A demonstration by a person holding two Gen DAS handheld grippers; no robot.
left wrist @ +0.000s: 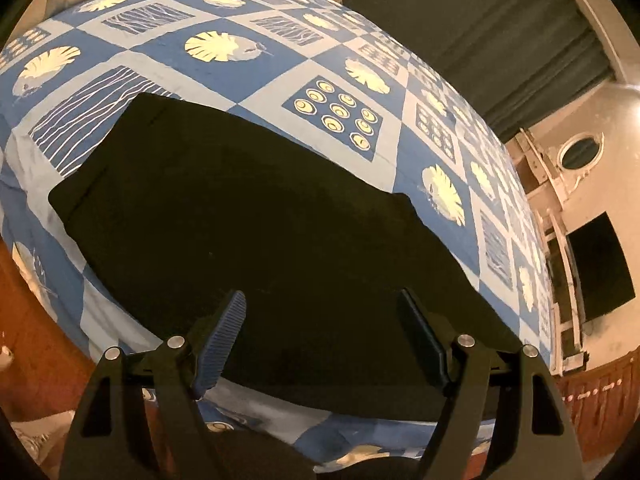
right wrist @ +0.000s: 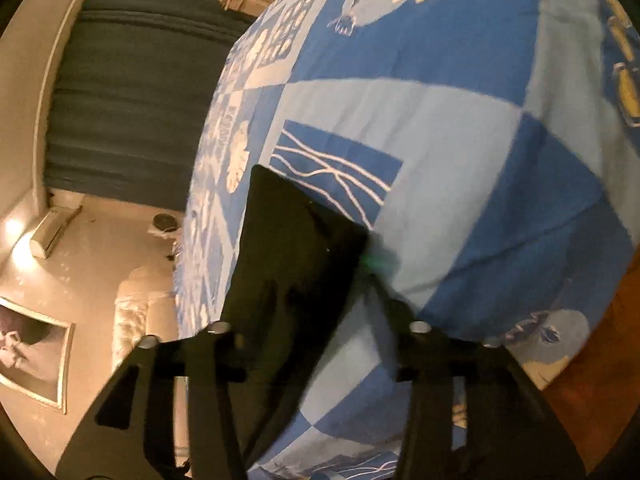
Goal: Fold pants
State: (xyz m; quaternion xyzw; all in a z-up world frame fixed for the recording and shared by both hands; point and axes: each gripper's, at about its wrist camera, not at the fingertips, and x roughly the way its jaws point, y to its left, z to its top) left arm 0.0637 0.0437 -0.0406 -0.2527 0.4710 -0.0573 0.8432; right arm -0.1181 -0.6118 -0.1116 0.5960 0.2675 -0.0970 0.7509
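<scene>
The black pants (left wrist: 248,216) lay soft and limp; best pinched at an edge; left tool (left wrist: 320,316) gaped empty, right tool (right wrist: 320,300) too blurred to tell

The right wrist view is smeared by motion blur, so the right gripper (right wrist: 316,280) cannot be read — its fingertips melt into the black pants (right wrist: 288,256), and whether the jaws stand apart or closed on the cloth cannot be told. The near end of the pants there is hidden behind the gripper's frame. In the left wrist view the pants (left wrist: 256,216) are one flat dark mass; seams and fold lines are perhaps there but too dark to make out, and their near edge runs behind the left gripper (left wrist: 322,300). The bedspread (left wrist: 256,68) is cut off at the picture's left edge.
</scene>
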